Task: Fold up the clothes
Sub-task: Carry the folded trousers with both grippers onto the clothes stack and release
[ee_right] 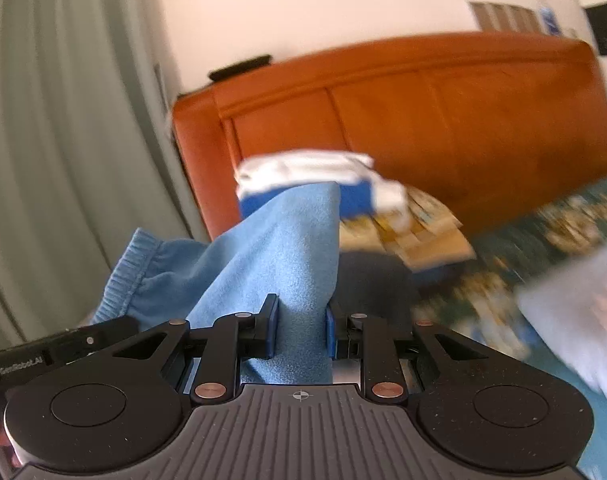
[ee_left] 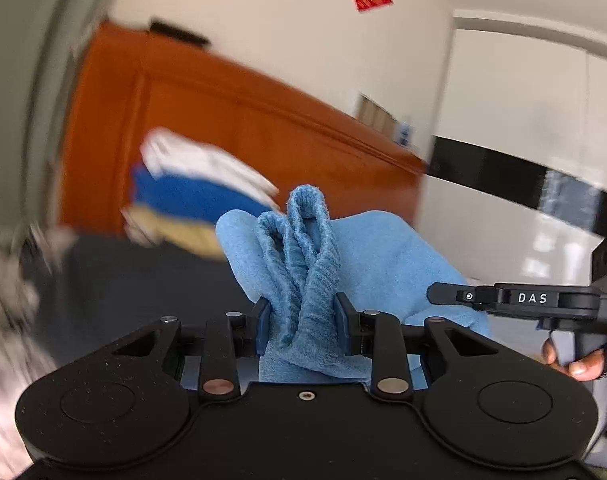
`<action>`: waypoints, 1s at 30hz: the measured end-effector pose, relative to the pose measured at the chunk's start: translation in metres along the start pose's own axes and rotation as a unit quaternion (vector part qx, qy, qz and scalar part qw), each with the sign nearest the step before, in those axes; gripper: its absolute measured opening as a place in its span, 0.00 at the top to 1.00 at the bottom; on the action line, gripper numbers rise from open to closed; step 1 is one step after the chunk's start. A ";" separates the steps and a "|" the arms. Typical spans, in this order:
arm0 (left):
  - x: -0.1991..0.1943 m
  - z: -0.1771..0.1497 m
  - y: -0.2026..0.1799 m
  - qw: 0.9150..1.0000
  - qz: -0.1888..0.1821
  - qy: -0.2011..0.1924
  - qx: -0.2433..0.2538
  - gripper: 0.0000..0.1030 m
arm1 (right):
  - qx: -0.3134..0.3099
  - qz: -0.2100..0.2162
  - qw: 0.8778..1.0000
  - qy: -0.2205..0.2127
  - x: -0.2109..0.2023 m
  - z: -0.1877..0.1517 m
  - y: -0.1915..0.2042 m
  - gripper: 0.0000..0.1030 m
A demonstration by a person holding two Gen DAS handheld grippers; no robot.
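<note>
A light blue fleece garment (ee_left: 383, 256) hangs in the air between both grippers. My left gripper (ee_left: 303, 320) is shut on its bunched ribbed hem (ee_left: 315, 264), which loops up above the fingers. My right gripper (ee_right: 301, 328) is shut on a smooth fold of the same garment (ee_right: 287, 248); its ribbed cuff (ee_right: 131, 268) hangs to the left. The right gripper's body shows at the right edge of the left wrist view (ee_left: 535, 300), and the left gripper's body shows at the lower left of the right wrist view (ee_right: 43, 356).
A stack of folded clothes, white over dark blue (ee_left: 191, 184) (ee_right: 311, 180), lies against an orange headboard (ee_left: 263, 136) (ee_right: 443, 120). A dark cloth (ee_left: 143, 280) lies below. A patterned bedspread (ee_right: 543, 240) is at right, a green curtain (ee_right: 63, 120) at left.
</note>
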State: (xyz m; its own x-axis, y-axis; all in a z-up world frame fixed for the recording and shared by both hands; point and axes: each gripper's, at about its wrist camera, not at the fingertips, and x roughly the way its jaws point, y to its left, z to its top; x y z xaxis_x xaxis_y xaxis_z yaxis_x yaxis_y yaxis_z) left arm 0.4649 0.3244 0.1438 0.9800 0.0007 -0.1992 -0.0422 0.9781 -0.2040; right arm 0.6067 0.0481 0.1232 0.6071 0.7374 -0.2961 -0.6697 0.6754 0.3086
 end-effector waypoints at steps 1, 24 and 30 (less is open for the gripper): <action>0.010 0.010 0.009 1.000 0.015 -0.007 0.004 0.71 | -0.004 0.006 1.000 -0.004 0.022 0.012 0.003 0.81; 0.128 0.014 0.071 0.994 0.111 -0.016 0.001 0.71 | -0.007 -0.016 1.000 0.003 0.178 0.024 -0.004 0.81; 0.141 -0.003 0.084 0.991 0.134 0.010 -0.005 0.70 | -0.005 -0.032 0.999 0.025 0.196 0.006 -0.005 0.80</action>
State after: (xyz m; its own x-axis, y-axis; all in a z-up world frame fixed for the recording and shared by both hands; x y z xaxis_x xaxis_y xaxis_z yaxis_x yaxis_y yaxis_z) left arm 0.5990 0.4062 0.0955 0.9292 0.2562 -0.2663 -0.3028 0.9410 -0.1512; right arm 0.7317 0.1890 0.0692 0.6263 0.6914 -0.3602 -0.6353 0.7204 0.2782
